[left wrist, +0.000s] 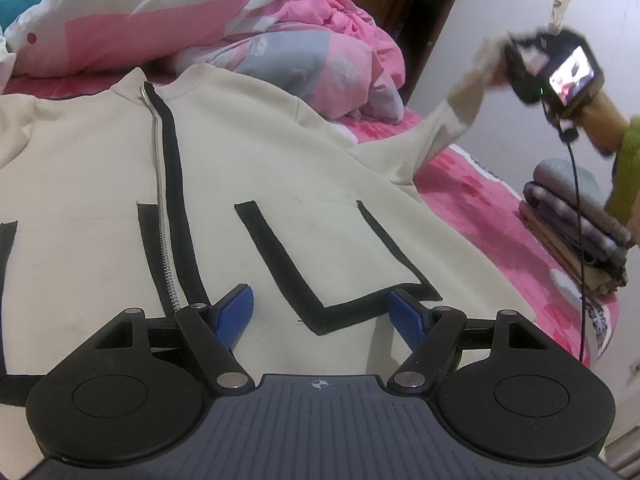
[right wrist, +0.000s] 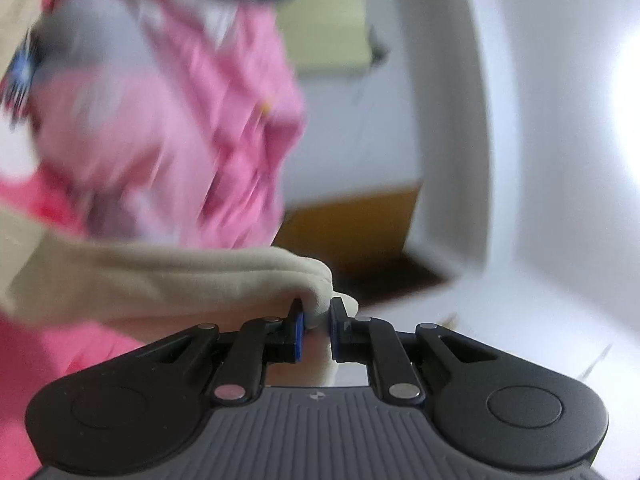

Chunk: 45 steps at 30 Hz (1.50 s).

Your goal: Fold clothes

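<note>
**Desk:** While the cream jacket point(left wrist: 280, 168) lies front-up and spread across the pink bedsheet point(left wrist: 480, 208), zip and black trim showing, what are the two tools doing?

**Photographer:** The left gripper point(left wrist: 322, 308) hangs low over the near hem with its blue pads wide apart, nothing between them. The right gripper point(right wrist: 316, 324) is pinched narrow on the end of the sleeve point(right wrist: 160, 276), lifted off the bed at the right and stretched toward the wall. Its own view is blurred.

**Desk:** How would the garment handle?

**Photographer:** By its look, soft, light fleece-like cloth: it sags between shoulder and cuff and bunches at the pads. It should drape, not hold a crease, and a thin pinch could slip. The cuff and the hem edge seem the firmer places to hold; the metal zipper point(left wrist: 162, 216) is the only stiff line.

**Desk:** Anything else in shot?

**Photographer:** A rumpled pink quilt point(left wrist: 320, 40) at the far side, and a stack of folded clothes point(left wrist: 576, 232) at the right edge of the bed.
</note>
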{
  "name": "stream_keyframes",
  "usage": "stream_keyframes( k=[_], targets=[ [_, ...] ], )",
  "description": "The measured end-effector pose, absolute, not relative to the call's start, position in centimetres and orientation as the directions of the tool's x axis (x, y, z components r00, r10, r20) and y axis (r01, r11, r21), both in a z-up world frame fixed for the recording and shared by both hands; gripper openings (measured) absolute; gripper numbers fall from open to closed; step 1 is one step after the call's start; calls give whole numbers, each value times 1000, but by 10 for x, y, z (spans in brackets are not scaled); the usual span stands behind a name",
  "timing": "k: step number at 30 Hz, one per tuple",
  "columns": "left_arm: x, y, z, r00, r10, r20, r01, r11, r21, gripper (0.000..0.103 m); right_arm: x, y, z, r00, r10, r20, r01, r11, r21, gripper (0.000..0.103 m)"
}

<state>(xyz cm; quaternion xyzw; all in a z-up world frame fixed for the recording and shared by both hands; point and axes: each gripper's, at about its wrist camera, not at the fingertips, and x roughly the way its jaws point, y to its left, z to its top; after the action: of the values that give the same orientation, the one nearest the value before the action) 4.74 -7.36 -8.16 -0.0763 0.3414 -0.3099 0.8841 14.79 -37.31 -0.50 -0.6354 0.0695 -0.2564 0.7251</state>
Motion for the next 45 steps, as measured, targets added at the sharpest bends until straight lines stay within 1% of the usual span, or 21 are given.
stream_keyframes(
  k=[4,8,9,11,12,13,15,24,25,26,28,29,30,31,32,33,34,36,40,43,45],
  targets=[
    [49,-70,-82,571,-612,-547,489,789,-372,76,146,-305,14,919,-199,342,351,14,-936,13],
    [49,-70,-82,570,-619,-541,489,784,-382,76,130,-230,26,921,74,382,375,96,-922,13],
    [48,-69,-82,569,-620,-540,489,783,-384,76,125,-211,22,909,154,387,374,108,-921,15],
    [48,-67,-83,566,-625,-538,487,780,-393,76,116,-185,7,873,284,395,391,74,-917,29],
    [49,-66,-83,564,-628,-537,485,778,-400,76,111,-177,2,860,322,396,396,69,-916,50],
    [49,-65,-83,562,-631,-535,483,775,-406,76,106,-181,7,867,297,400,386,106,-916,67],
    [49,-64,-83,559,-636,-531,480,771,-418,76,97,-187,18,882,245,403,367,181,-913,76],
    [47,-63,-84,564,-638,-524,473,770,-428,77,57,-218,66,933,16,358,302,502,-810,76],
    [47,-62,-83,565,-638,-524,470,770,-432,77,52,-224,71,943,-13,332,284,551,-785,76],
    [46,-60,-82,568,-636,-523,465,772,-434,77,46,-234,77,963,-47,264,234,634,-738,76],
    [45,-55,-80,574,-632,-521,453,775,-440,77,36,-256,86,990,-89,111,138,782,-607,75],
    [44,-51,-78,580,-628,-519,445,778,-444,77,32,-269,81,997,-81,14,77,849,-522,74],
    [43,-47,-76,587,-625,-515,437,780,-448,77,28,-281,77,995,-62,-81,22,905,-425,71],
    [42,-41,-73,596,-619,-511,428,784,-451,77,25,-293,70,985,-37,-171,-21,945,-325,62],
    [41,-36,-70,607,-612,-507,419,788,-451,77,23,-303,58,968,-13,-252,-49,970,-237,60],
    [39,-30,-66,620,-603,-502,410,795,-448,77,22,-311,46,946,15,-323,-68,985,-156,55],
    [38,-22,-62,635,-591,-498,400,803,-442,77,20,-317,32,927,37,-374,-79,992,-99,46],
    [38,-6,-54,664,-561,-495,374,822,-429,77,22,-329,13,898,62,-436,-73,997,-8,39],
    [50,18,-32,705,-514,-489,350,852,-390,77,29,-354,-17,851,97,-516,-26,989,143,39],
    [72,15,-10,718,-497,-488,370,866,-336,77,37,-375,-27,830,134,-541,1,971,241,39],
    [95,-3,4,699,-521,-490,417,853,-313,77,42,-384,-33,826,167,-538,-12,960,280,39]
  ],
)
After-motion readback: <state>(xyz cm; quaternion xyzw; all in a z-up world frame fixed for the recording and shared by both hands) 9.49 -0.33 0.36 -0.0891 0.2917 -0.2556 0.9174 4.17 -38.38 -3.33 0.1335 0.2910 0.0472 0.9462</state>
